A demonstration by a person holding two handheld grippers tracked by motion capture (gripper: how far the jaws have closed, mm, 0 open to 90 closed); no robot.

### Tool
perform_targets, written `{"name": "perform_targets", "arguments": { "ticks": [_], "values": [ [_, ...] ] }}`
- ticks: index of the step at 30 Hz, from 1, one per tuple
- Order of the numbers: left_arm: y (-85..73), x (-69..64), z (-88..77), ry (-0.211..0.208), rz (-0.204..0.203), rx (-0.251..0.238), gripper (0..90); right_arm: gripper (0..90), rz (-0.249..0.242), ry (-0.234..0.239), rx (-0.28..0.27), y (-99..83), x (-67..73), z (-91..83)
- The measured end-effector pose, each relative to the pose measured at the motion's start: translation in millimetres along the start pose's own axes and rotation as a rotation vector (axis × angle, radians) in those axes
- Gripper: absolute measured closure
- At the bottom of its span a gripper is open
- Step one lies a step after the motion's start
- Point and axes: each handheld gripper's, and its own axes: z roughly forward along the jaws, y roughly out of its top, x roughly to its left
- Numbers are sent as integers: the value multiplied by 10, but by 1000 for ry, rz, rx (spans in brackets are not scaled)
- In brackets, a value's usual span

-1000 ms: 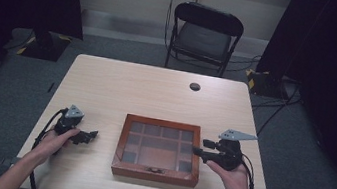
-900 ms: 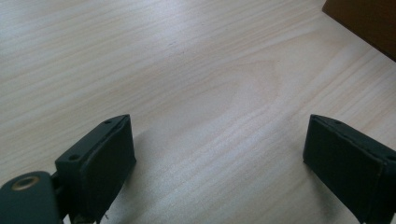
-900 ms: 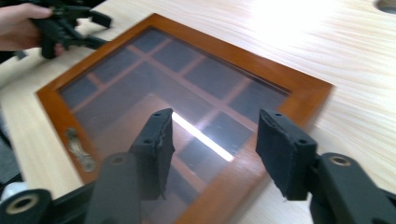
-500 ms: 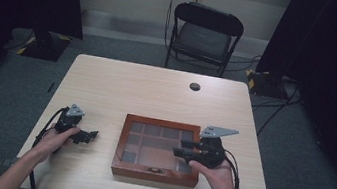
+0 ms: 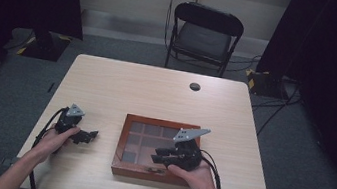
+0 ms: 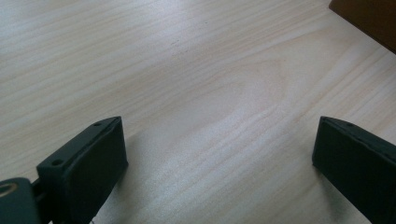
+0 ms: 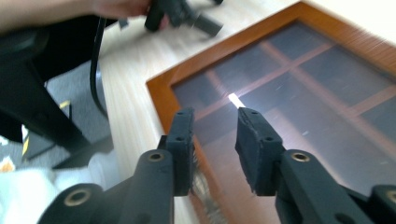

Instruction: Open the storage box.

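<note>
A shallow brown wooden box (image 5: 122,143) with a glass lid over several compartments lies near the table's front edge. My right gripper (image 5: 155,154) hovers over its front right part, jaws pointing left. In the right gripper view the right gripper (image 7: 215,119) has been closing; a narrow gap is left with nothing in it, above the glass lid (image 7: 327,84) near the front frame. My left gripper (image 5: 90,136) rests on the table left of the box. The left gripper view shows the left gripper (image 6: 217,135) wide open over bare wood, with the box corner (image 6: 369,18) ahead.
The light wooden table (image 5: 156,93) has a small black round cap (image 5: 195,86) at the back. A black folding chair (image 5: 203,34) stands beyond the far edge. Cables trail from both grippers toward the front edge. Dark curtains flank the room.
My right gripper has moved left from beside the box's right side to over its glass lid, and its jaws have narrowed. The left gripper has stayed put.
</note>
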Motion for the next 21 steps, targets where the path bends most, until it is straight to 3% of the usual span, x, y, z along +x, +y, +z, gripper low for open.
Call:
{"name": "perform_targets", "arguments": {
  "ticks": [10,21],
  "values": [
    [0,0,0,0,0,0,23,774,-38,36,91,-192,52,135],
    [0,0,0,0,0,0,23,788,-62,34,100,-230,54,183]
  ]
}}
